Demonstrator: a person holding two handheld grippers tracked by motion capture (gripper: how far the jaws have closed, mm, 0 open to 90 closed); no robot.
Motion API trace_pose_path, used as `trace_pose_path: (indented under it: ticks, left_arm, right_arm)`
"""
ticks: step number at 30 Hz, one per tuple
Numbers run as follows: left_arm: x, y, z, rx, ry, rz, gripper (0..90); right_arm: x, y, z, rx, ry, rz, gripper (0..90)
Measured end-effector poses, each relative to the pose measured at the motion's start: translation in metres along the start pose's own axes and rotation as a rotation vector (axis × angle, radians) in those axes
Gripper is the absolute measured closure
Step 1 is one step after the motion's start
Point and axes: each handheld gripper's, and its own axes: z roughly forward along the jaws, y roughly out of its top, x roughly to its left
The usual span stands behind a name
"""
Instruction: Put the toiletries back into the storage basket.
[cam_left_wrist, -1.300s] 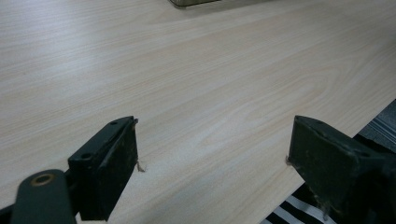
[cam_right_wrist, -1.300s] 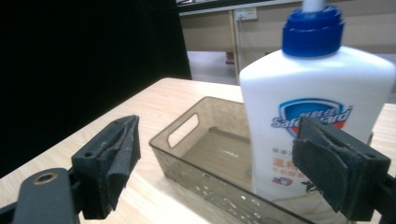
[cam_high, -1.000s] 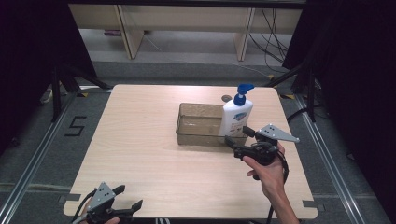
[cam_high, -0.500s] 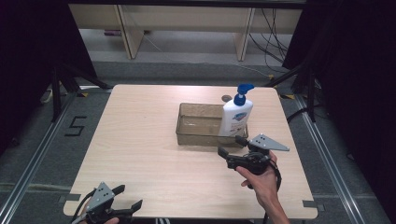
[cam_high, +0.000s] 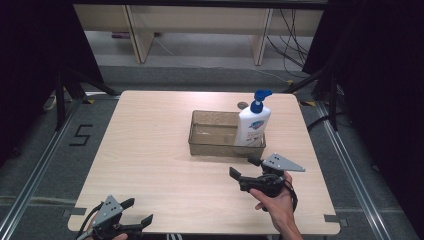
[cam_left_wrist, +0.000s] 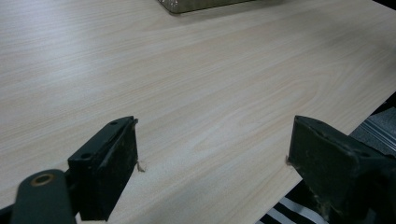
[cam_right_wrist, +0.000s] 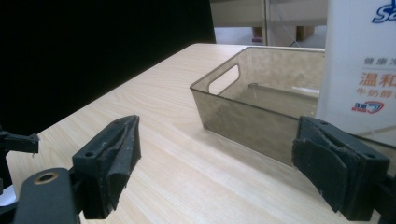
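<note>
the right claw (cam_high: 244, 169) is hovering released just short of the smoky clear plastic bin (cam_high: 212, 135) holding the white blue-pump soap bottle (cam_high: 252, 125); the left claw (cam_high: 139, 212) is resting released over the table (cam_high: 150, 150) edge.

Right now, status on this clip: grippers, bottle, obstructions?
Right gripper open, empty, near the bin. Left gripper open at table edge. Soap bottle upright in the bin. Nothing between.

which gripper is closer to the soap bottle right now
Right. The right gripper sits just in front of the soap bottle, jaws open; the left gripper is far off at the table's near left edge.
</note>
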Motion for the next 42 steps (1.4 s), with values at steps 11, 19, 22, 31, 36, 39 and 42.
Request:
trace_pose_path:
  ticks: [11, 19, 22, 31, 36, 39, 42]
  left_arm:
    - [-0.001, 0.000, 0.000, -0.010, 0.002, -0.013, 15.0]
    - [0.001, 0.000, -0.001, 0.003, 0.003, -0.001, 15.0]
    - [0.001, 0.000, -0.002, 0.012, 0.005, 0.005, 15.0]
    - [-0.001, 0.000, 0.000, -0.008, 0.004, -0.012, 15.1]
    - [0.001, 0.000, -0.001, 0.014, 0.003, 0.009, 15.0]
    - [-0.001, 0.000, 0.001, -0.008, 0.002, -0.010, 15.1]
    - [0.000, -0.001, 0.001, -0.013, -0.003, -0.010, 15.0]
  right_arm:
    - [0.008, -0.012, 0.001, 0.020, 0.028, -0.004, 16.0]
    - [0.012, -0.022, -0.001, 0.036, 0.048, -0.002, 15.9]
    - [0.013, -0.026, -0.003, 0.049, 0.041, 0.011, 15.9]
    - [0.015, -0.039, -0.010, 0.061, 0.057, 0.012, 15.9]
    - [0.020, -0.043, -0.015, 0.073, 0.043, 0.003, 15.9]
    - [0.020, -0.045, -0.017, 0.069, 0.052, -0.009, 15.9]
    - [0.021, -0.047, -0.019, 0.075, 0.048, -0.011, 16.0]
